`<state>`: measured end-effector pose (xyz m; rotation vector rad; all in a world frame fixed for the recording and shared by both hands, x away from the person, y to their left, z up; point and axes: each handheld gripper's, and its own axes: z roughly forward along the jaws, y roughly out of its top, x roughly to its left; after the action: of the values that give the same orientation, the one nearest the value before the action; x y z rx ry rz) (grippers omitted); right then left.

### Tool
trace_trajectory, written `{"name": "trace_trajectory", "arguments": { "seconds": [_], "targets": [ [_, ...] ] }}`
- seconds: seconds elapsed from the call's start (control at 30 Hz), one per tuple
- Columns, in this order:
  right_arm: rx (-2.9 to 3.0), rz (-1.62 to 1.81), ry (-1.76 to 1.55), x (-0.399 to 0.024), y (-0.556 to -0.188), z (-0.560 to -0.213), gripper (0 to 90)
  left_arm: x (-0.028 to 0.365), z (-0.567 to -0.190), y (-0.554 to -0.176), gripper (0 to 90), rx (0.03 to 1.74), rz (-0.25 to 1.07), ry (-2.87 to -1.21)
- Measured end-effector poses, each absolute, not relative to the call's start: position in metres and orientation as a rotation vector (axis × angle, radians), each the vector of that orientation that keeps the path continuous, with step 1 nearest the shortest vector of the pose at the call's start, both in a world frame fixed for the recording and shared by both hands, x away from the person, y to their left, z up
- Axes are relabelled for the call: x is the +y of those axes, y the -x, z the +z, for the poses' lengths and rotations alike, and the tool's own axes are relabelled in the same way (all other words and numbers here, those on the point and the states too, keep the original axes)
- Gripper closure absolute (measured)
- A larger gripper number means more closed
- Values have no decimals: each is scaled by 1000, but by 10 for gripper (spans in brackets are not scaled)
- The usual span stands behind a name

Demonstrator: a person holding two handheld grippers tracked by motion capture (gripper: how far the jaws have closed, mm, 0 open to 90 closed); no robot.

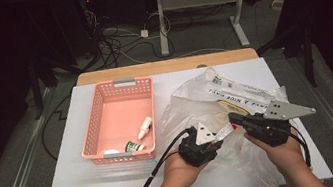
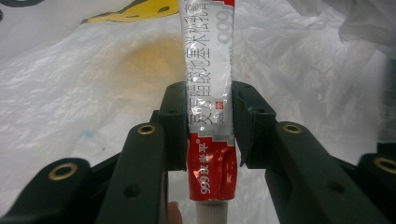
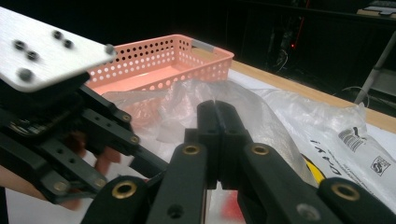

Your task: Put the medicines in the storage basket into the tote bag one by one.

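Jaws of the left gripper (image 2: 208,126) pinch a red-and-white ointment tube (image 2: 211,93) mid-body over the plastic bag (image 1: 216,101) near the desk's front edge; soft, light, crushable. The right gripper's (image 3: 218,135) jaws press together, apparently on the bag's film.

Pink basket (image 1: 119,122); small bottles (image 1: 145,127)

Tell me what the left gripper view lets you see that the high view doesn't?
Left gripper view: the printing on the red and white tube, with its red end crumpled, and the left gripper pads pressed on both its sides.

High view: the pink basket with a small white dropper bottle and a green-labelled bottle inside, and the right gripper beside the left.

Both: the crinkly clear plastic bag lying under the grippers.
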<state>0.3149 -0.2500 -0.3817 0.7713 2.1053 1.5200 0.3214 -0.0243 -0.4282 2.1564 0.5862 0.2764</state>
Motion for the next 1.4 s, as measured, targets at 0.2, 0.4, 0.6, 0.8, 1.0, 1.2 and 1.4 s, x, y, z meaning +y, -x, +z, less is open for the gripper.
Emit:
{"name": "trace_trajectory", "arguments": {
  "seconds": [0.2, 0.4, 0.6, 0.8, 1.0, 1.2, 1.4],
  "targets": [
    [2097, 1533, -780, -252, -317, -381, 900, -38, -435, -331, 664, 605, 302, -2143],
    [2090, 1537, -788, -254, -319, -381, 900, -51, -443, -342, 664, 623, 320, -2139],
    [2087, 1534, -803, -257, -321, -383, 900, -62, -453, -350, 664, 645, 353, -2128],
    [2082, 1537, -805, -258, -322, -382, 900, -71, -468, -356, 664, 681, 358, -2152],
    [2072, 1543, -799, -259, -321, -379, 900, -76, -476, -360, 663, 711, 356, -2167],
    [2070, 1543, -801, -260, -320, -379, 900, -76, -475, -362, 661, 698, 357, -2200],
    [2072, 1541, -801, -260, -320, -379, 900, -74, -474, -361, 552, 669, 346, -2201]
  ]
}}
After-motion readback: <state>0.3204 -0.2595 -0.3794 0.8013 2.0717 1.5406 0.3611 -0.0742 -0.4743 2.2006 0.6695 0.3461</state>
